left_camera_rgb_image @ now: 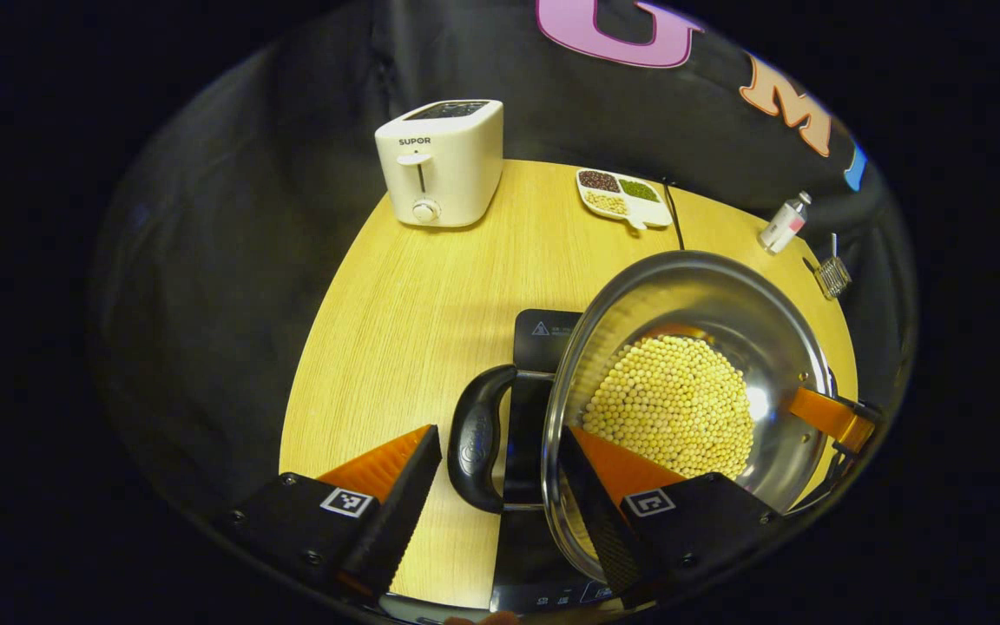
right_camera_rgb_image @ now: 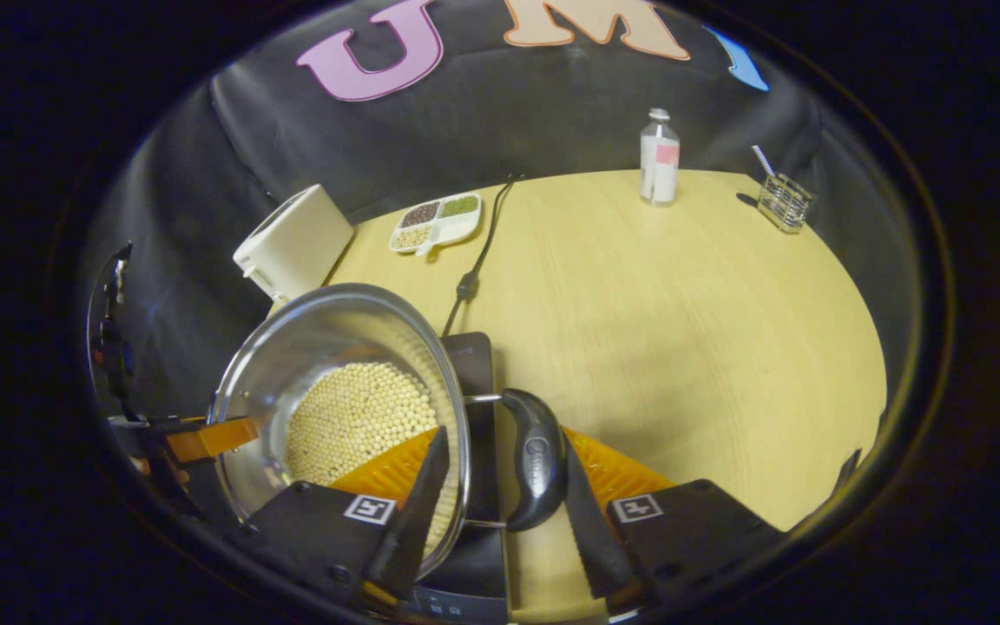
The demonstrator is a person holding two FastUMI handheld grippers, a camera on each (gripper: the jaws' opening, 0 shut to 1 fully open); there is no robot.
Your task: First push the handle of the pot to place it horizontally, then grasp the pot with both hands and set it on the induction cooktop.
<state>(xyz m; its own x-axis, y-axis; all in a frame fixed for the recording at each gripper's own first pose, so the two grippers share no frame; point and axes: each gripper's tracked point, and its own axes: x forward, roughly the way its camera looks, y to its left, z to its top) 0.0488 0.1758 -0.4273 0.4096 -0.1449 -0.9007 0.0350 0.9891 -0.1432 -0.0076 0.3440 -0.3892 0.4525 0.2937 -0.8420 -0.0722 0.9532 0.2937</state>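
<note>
Holding the pot (right_camera_rgb_image: 339,395) by both handles, jaws apparently clamped, you lower it level onto the cooktop (right_camera_rgb_image: 471,360).

Both views: dim booth, warm light falling from overhead onto the wooden table (left_camera_rgb_image: 430,286), which is the brightest surface. Cloth wall falls off to near black. Strong fisheye bending; the table edge curves sharply and things near the rim smear. Specular glare on the inner wall of the steel pot (left_camera_rgb_image: 760,404); the rim (right_camera_rgb_image: 339,299) catches a pale sheen. Short, soft shadows beside the toaster (left_camera_rgb_image: 441,161) and wire rack (right_camera_rgb_image: 783,201). Centre focus sharp; slight softness in the near foreground.
</note>
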